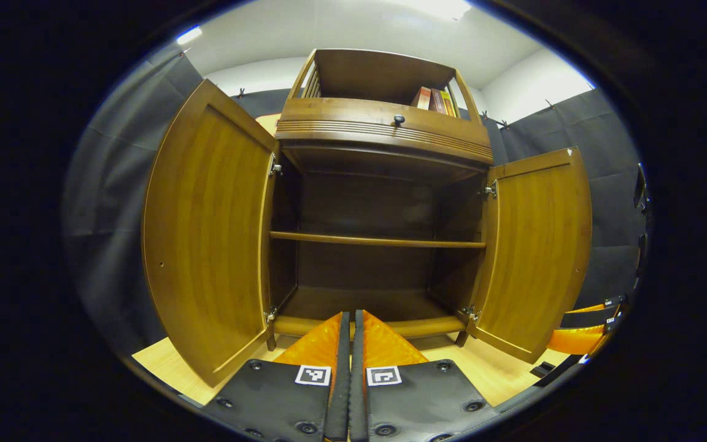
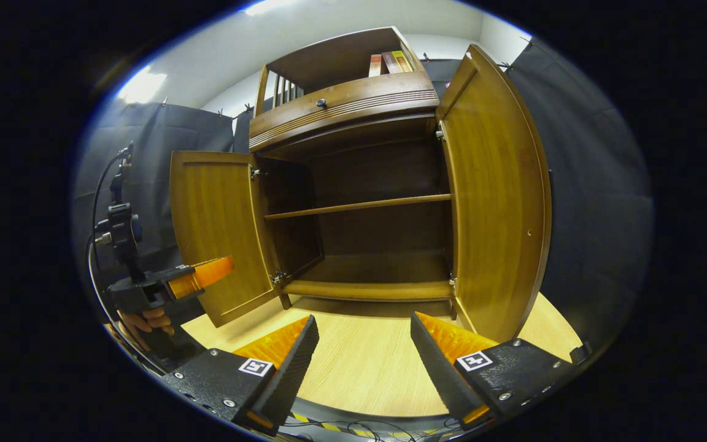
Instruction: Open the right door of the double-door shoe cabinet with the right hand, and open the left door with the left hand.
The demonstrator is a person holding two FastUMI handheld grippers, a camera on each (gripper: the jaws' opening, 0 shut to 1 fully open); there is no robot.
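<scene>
Doors swung wide off the cabinet; left gripper closed empty, right gripper spread empty.

You stand in booth: dark cloth wall hangs left and right, clipped along top edge. White wall rises above cloth; white ceiling carries bright light panel, second light strip at left. Pale wood-grain floor under you. Striped tape and thin cables lie at floor's near edge.
</scene>
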